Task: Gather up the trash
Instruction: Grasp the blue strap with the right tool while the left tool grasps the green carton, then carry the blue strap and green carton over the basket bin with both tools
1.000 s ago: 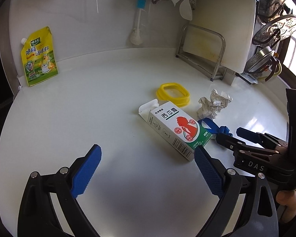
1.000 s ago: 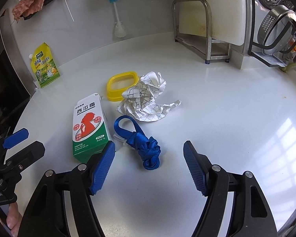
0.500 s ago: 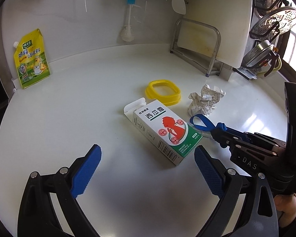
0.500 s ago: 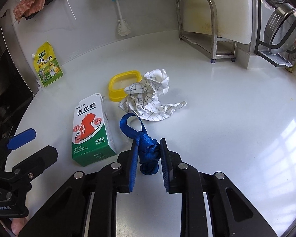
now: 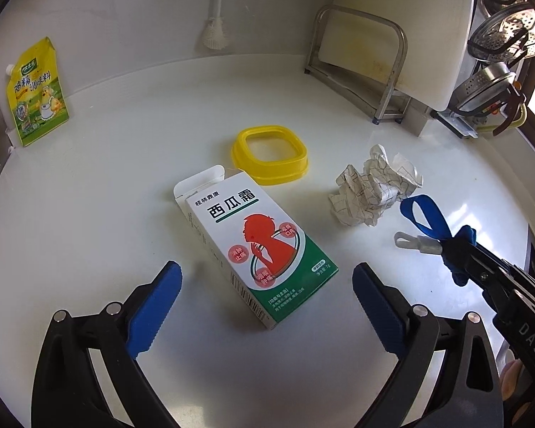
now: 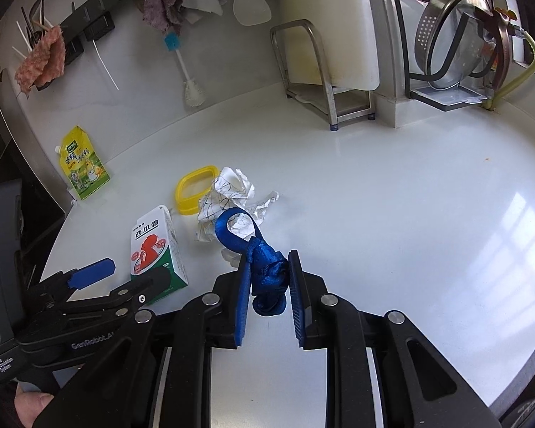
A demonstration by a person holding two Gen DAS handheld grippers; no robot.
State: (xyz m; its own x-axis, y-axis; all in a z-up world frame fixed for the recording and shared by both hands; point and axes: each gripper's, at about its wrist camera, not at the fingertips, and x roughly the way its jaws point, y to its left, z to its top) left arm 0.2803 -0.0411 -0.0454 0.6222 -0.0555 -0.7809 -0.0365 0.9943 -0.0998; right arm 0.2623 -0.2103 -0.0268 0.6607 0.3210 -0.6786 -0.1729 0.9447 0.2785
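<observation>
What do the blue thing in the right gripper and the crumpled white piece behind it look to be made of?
Blue strap: probably woven fabric webbing, matte; a ribbed weave shows and it holds a tight knot. Crumpled wad: likely thin paper, matte, with sharp creases and printed dark lines; coated wrap can't be ruled out.

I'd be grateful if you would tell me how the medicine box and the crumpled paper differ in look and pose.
The medicine box keeps crisp rectangular edges; the crumpled paper is a shapeless wad. The box lies flat with one end flap open, while the paper bunches up in irregular folds. The box bears green and red print; the paper only thin dark lines. Both rest ungripped on the white counter.
</observation>
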